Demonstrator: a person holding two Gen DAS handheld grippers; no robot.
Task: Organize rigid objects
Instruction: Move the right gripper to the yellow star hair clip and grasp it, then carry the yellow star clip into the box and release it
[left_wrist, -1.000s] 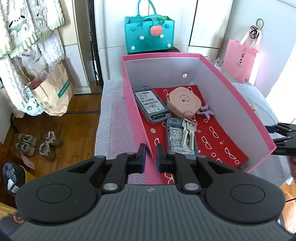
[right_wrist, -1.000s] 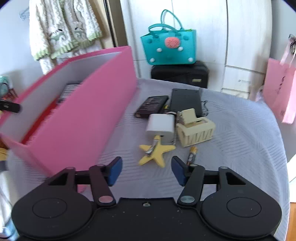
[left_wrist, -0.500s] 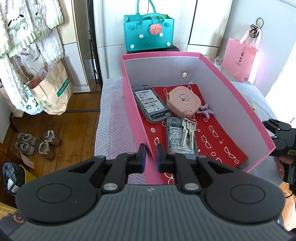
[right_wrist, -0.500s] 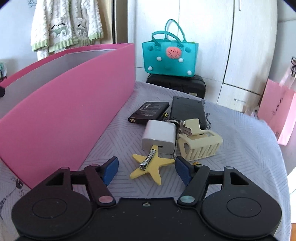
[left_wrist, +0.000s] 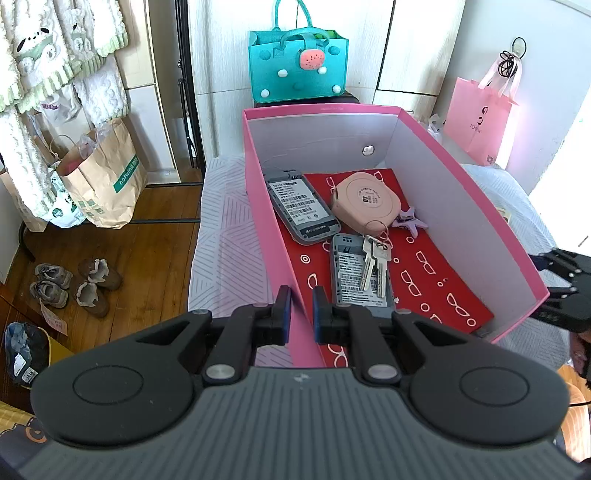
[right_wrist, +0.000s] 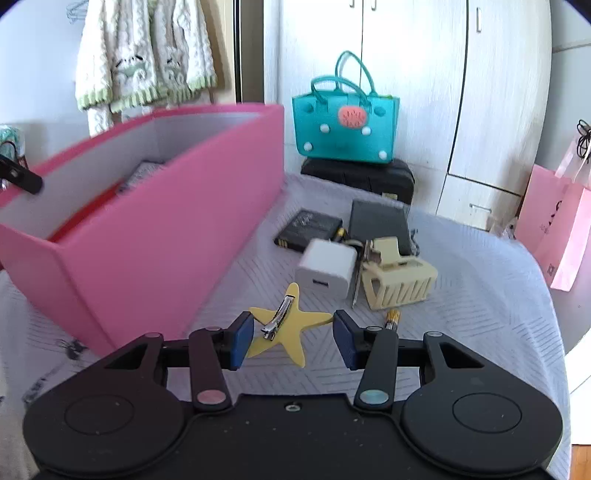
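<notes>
A pink box (left_wrist: 321, 109) stands on the grey-covered table, and my left gripper (left_wrist: 300, 314) is shut on its near left wall. Inside lie two grey phones (left_wrist: 301, 208), a pink round tape measure (left_wrist: 365, 205), keys (left_wrist: 373, 264) and a purple star clip (left_wrist: 408, 221). To the right of the box (right_wrist: 166, 236), a yellow star hair clip (right_wrist: 295, 328) sits between the blue pads of my right gripper (right_wrist: 292, 326). Its jaws are closing, and the pads meet the star's arm tips. The right gripper (left_wrist: 565, 291) also shows beyond the box's right wall.
Behind the star lie a white charger (right_wrist: 327, 271), a cream claw clip (right_wrist: 399, 280), a black battery pack (right_wrist: 310, 229), a dark flat case (right_wrist: 378, 225) and a small battery (right_wrist: 391, 317). A teal bag (right_wrist: 343, 122) stands at the back, a pink paper bag (right_wrist: 561, 229) to the right.
The right gripper's jaws have narrowed onto the yellow star clip, and its view has lifted and swung so more of the box's inside shows. The left gripper has not moved.
</notes>
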